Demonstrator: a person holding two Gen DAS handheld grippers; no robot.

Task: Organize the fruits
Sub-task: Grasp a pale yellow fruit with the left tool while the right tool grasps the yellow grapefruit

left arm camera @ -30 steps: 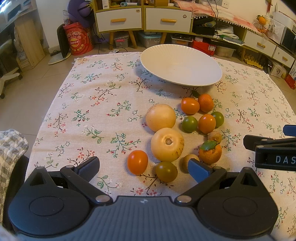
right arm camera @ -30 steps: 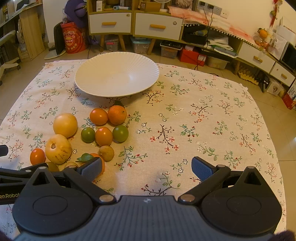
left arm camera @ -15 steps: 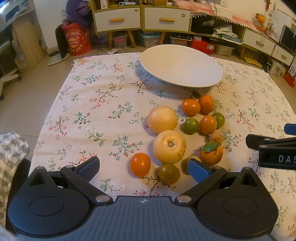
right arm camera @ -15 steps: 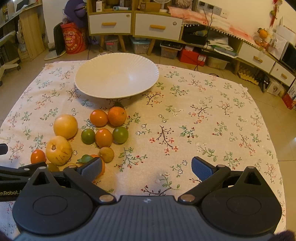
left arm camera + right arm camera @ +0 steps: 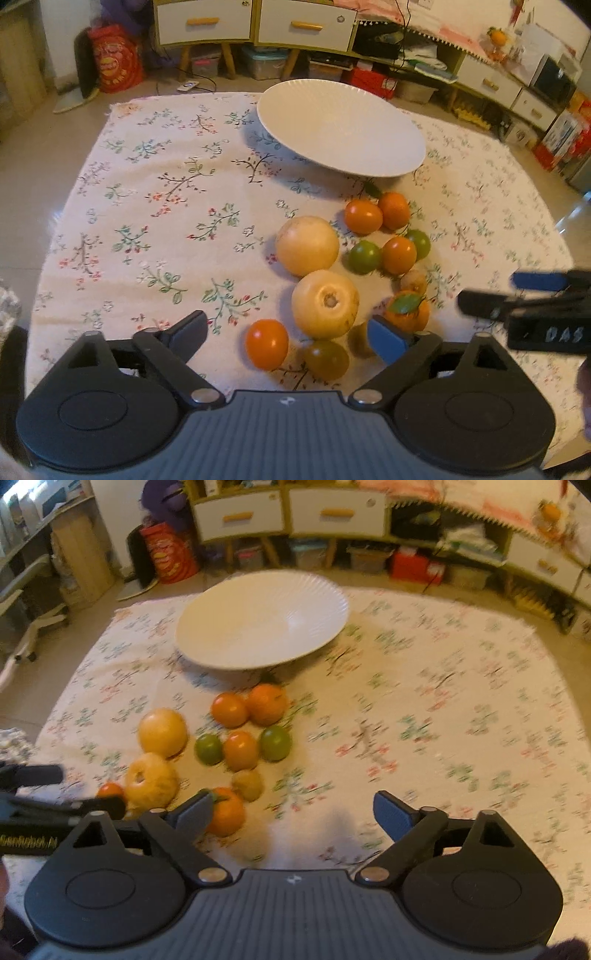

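Loose fruit lies on a floral tablecloth (image 5: 166, 192) in front of a wide white plate (image 5: 340, 125) (image 5: 258, 620). Two pale yellow round fruits (image 5: 325, 302) (image 5: 307, 245) sit left of small orange and green ones (image 5: 399, 254). My left gripper (image 5: 288, 334) hovers over the near fruits, jaws closing but still open, with an orange tomato (image 5: 266, 344) and a dark green tomato (image 5: 327, 359) below the gap and nothing pressed. My right gripper (image 5: 291, 814) is open, jaws closing, over bare cloth; a leafy tangerine (image 5: 226, 810) sits by its left finger.
White cabinets with orange handles (image 5: 255, 22) and floor clutter stand beyond the table's far edge. A red bag (image 5: 114, 59) sits at the back left. The cloth's left half (image 5: 129, 221) and right side (image 5: 461, 720) carry no fruit. A chequered cloth (image 5: 11, 744) lies at the left.
Both grippers' jaws have narrowed a little. Both views have shifted and tilted, and the fruits and plate now sit further right in the right wrist view. No fruit has moved.
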